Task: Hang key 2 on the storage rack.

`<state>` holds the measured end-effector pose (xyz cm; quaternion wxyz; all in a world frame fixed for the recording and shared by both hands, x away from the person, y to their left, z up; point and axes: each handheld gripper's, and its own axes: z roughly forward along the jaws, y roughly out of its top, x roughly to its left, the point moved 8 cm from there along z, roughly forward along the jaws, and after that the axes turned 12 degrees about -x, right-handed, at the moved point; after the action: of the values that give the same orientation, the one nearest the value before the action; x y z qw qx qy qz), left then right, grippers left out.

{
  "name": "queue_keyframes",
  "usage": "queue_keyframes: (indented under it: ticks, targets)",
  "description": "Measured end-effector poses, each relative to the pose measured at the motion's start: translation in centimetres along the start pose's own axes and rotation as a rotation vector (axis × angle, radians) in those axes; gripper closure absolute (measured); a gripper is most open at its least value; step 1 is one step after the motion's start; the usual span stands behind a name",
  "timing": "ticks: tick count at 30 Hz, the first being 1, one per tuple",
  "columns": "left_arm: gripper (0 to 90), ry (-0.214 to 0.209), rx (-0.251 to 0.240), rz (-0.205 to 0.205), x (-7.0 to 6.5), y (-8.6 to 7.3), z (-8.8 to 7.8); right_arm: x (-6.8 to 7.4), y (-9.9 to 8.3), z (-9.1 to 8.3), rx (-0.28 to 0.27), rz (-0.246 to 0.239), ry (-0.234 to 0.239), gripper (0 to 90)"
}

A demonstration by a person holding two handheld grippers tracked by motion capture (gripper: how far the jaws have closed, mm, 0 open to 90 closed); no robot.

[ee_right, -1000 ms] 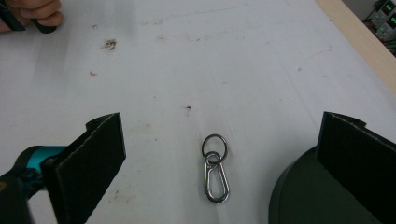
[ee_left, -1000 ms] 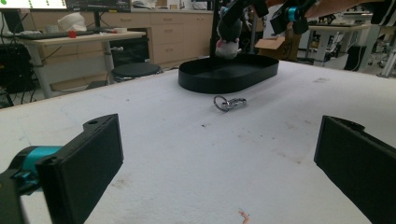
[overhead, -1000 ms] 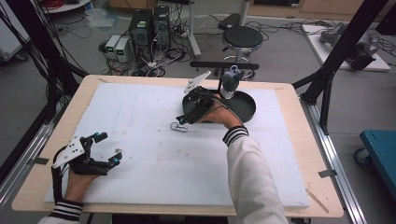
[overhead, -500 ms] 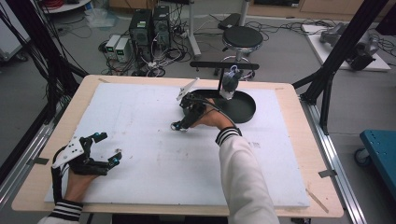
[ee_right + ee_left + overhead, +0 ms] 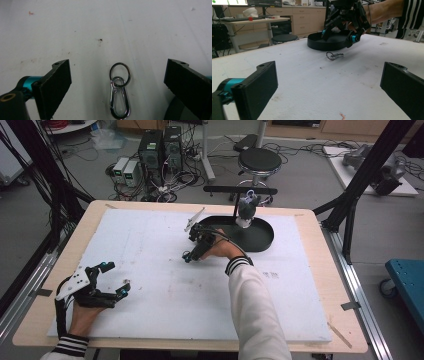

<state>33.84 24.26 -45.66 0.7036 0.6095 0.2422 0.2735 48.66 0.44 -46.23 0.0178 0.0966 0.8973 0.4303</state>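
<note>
Starting on the left: our left gripper (image 5: pixel 111 279) is parked near the front-left corner of the white board (image 5: pixel 150 320), jaws spread wide with nothing between them, same spot as a second ago.

The real change is in the middle. Our right gripper (image 5: pixel 189 256) has dropped down and slid away from the black tray (image 5: pixel 260 237) toward the keyring clip (image 5: pixel 119 91). Its jaws have just been closing a little, but they're well apart and nothing's pinched yet. The clip lies flat on the board between them, ring end pointing away, touching neither pad. So we'd say the grab is lined up and about to happen.

As for brands or writing, we can't read any on the clip, tray or grippers.
</note>
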Motion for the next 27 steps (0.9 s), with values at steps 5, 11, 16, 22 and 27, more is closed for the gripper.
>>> queue_keyframes:
  ticks: [5,11,16,22,27]
  targets:
    - [1.7,-0.003,0.000,0.000,0.0,0.0,0.0,-0.1,-0.5,0.6,0.031,-0.004,0.023,16.5]
    - [1.7,-0.004,-0.001,-0.001,0.0,0.0,0.0,-0.2,-1.0,1.1,0.049,0.003,0.047,25.1]
    - [1.7,-0.004,-0.002,-0.002,0.0,0.0,0.0,-0.3,-1.3,1.4,0.065,0.031,0.049,29.1]
    - [1.7,-0.004,-0.002,-0.001,0.0,0.0,0.0,-0.2,-1.6,1.6,0.086,0.036,0.073,37.2]
    - [1.7,-0.005,-0.003,-0.001,0.0,0.0,0.0,-0.3,-1.7,1.5,0.095,0.030,0.074,44.5]
